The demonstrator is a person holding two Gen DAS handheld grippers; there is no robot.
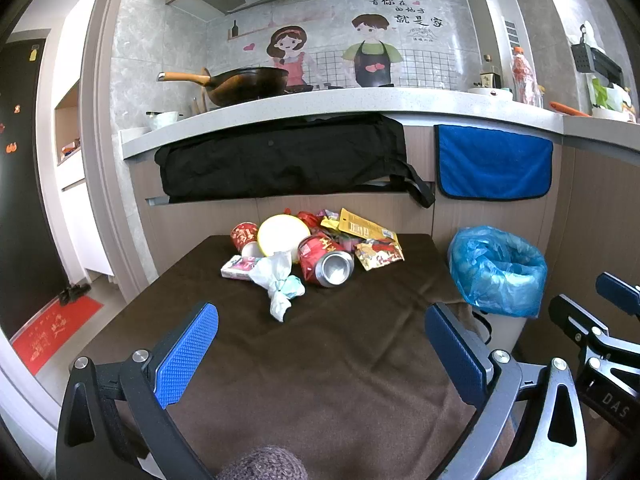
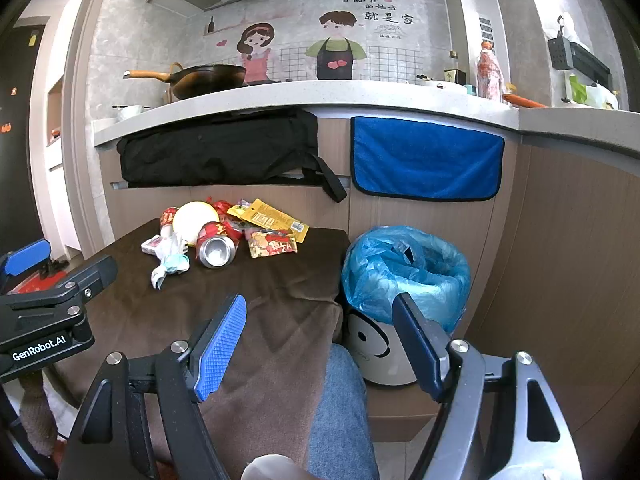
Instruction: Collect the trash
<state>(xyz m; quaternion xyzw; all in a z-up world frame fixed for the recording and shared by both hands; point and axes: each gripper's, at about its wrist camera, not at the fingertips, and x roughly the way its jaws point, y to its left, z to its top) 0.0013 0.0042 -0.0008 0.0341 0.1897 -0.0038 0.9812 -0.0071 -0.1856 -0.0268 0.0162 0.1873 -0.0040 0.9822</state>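
A heap of trash lies at the far end of a brown-covered table (image 1: 320, 360): a red can (image 1: 326, 260) on its side, a crumpled white tissue (image 1: 276, 276), a yellow round lid (image 1: 282, 236), a red paper cup (image 1: 244, 236) and yellow snack wrappers (image 1: 368, 232). My left gripper (image 1: 320, 344) hovers open over the near part of the table, nothing between its blue pads. My right gripper (image 2: 320, 340) is open too, off the table's right corner, empty. A white bin lined with a blue bag (image 2: 404, 272) stands right of the table, just beyond my right gripper.
A kitchen counter (image 1: 340, 104) runs behind the table, with a wok (image 1: 248, 80) and bottles on it. A black bag (image 1: 280, 156) and a blue towel (image 1: 494, 164) hang from its front. A person's knee in jeans (image 2: 340, 408) shows below the right gripper.
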